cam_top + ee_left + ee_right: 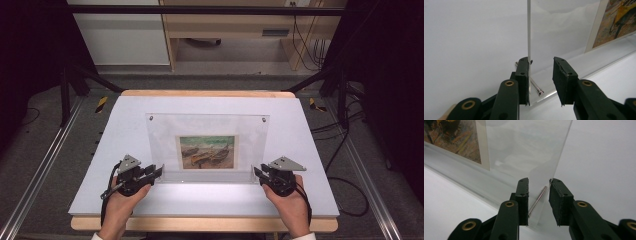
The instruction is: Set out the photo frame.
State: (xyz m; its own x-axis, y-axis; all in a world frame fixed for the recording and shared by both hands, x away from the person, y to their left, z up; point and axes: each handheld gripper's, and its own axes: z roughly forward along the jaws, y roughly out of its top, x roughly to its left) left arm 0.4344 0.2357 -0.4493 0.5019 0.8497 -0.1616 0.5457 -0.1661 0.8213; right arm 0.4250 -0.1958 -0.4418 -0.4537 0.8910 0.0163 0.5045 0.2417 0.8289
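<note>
a clear acrylic picture frame [207, 147] stands tilted up on the white desk top [115, 130], near the middle and toward the front edge, its lower edge resting on the surface and its upper edge leaning away from the person. a small painting of boats [207, 152] sits in its lower middle, and 2 small metal studs mark its upper corners. the left gripper [156, 173] meets the frame at its lower left corner, close to the desk's front left area, and the right gripper [257, 174] meets it at the lower right corner; each is held by a hand [118, 202] coming in from the front edge, the other hand [292, 205] on the right. in the left gripper view, the left gripper [541, 81] has its jaws partly apart around the frame's side edge [529, 30]: one pad lies flat against the acrylic sheet, the other stands clear of it with a visible gap, so it is not clamping the panel. a metal pin [535, 86] runs through the frame's corner between the jaws. in the right gripper view, the right gripper [539, 202] likewise straddles the frame's corner [541, 170], with a metal pin [537, 201] between the jaws; one jaw touches the sheet's outer edge at its tip, while the other seems to stand just off the panel, so whether it truly grips i cannot tell. the painting [454, 138] shows at the upper left of that view.
</note>
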